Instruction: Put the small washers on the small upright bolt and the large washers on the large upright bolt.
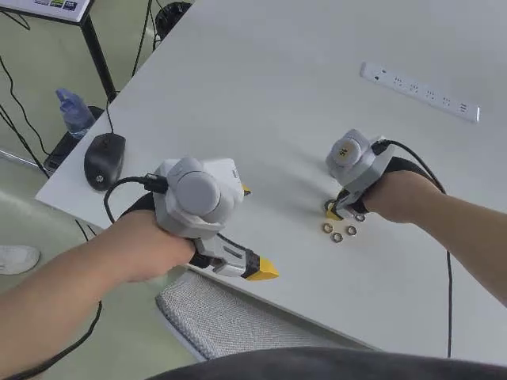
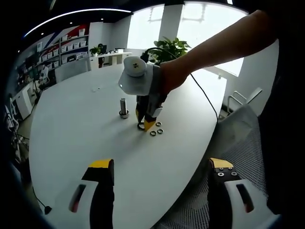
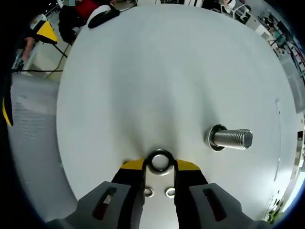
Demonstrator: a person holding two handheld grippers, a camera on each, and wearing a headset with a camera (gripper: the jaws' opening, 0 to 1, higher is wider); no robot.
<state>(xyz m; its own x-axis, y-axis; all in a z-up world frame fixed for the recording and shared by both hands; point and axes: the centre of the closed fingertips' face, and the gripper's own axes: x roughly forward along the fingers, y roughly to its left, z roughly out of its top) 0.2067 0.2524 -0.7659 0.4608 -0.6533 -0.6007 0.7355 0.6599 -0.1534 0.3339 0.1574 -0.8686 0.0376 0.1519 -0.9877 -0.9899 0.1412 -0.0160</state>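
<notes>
My right gripper (image 3: 159, 164) is shut on a large steel washer (image 3: 159, 161), which lies on the white table (image 3: 157, 76) between the yellow tips. To its right stands a large threaded bolt (image 3: 231, 138) with a washer (image 3: 217, 137) at its base. Small washers (image 3: 170, 192) lie under the jaws. In the head view the right gripper (image 1: 337, 210) points down at the table, with three small washers (image 1: 337, 237) just in front of it. My left gripper (image 1: 255, 231) hovers open over the table's near edge. In the left gripper view its jaws (image 2: 161, 164) stand wide apart, facing the bolt (image 2: 123, 107) and the right gripper (image 2: 147, 125).
A black mouse (image 1: 104, 158) sits at the table's left corner, with a water bottle (image 1: 75, 111) beyond it. A white power strip (image 1: 420, 91) lies at the far right. A grey mesh chair (image 1: 230, 317) is below the near edge.
</notes>
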